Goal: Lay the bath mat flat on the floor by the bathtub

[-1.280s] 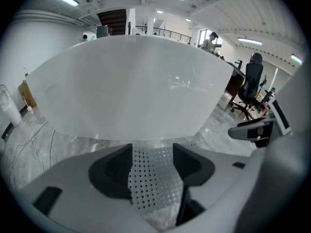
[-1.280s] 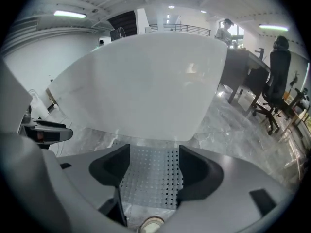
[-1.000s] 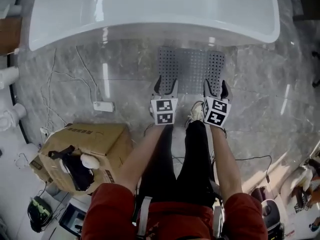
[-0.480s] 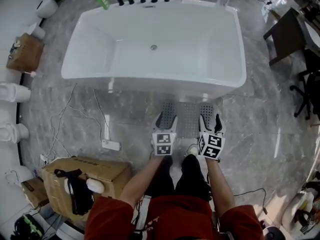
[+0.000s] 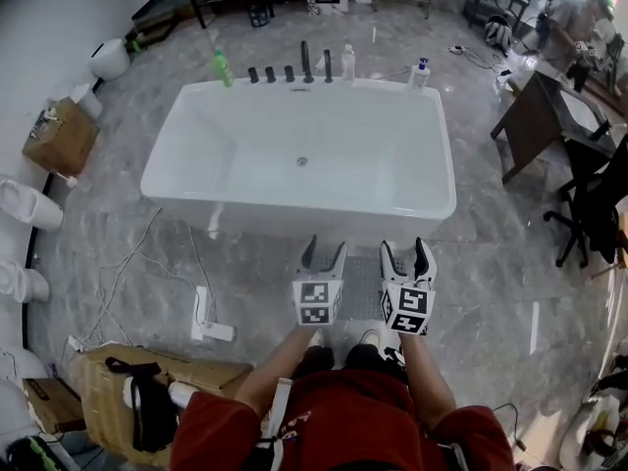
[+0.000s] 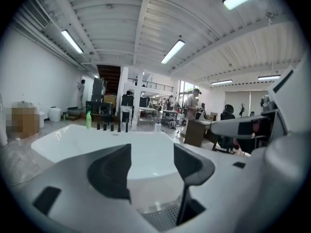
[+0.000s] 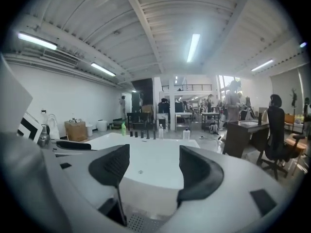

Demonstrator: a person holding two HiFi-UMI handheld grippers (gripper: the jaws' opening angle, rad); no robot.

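The grey perforated bath mat (image 5: 361, 281) lies flat on the marble floor against the near side of the white bathtub (image 5: 300, 155), mostly hidden behind my two grippers in the head view. A strip of the mat (image 6: 163, 216) shows low in the left gripper view, and the mat (image 7: 141, 222) also peeks below the jaws in the right gripper view. My left gripper (image 5: 323, 254) is lifted above the mat, open and holding nothing. My right gripper (image 5: 408, 258) hangs beside it, also open and empty. Both point toward the tub (image 6: 107, 147) (image 7: 146, 164).
A white power strip (image 5: 213, 329) with a cable lies on the floor to the left. A cardboard box (image 5: 137, 400) stands at the near left. Bottles and faucet fittings (image 5: 294, 67) line the tub's far rim. A dark desk (image 5: 535, 116) and an office chair (image 5: 594, 204) stand at the right.
The head camera has risen and tilted up, so the whole tub and room now show. Both grippers have lifted off the mat, which stays flat on the floor.
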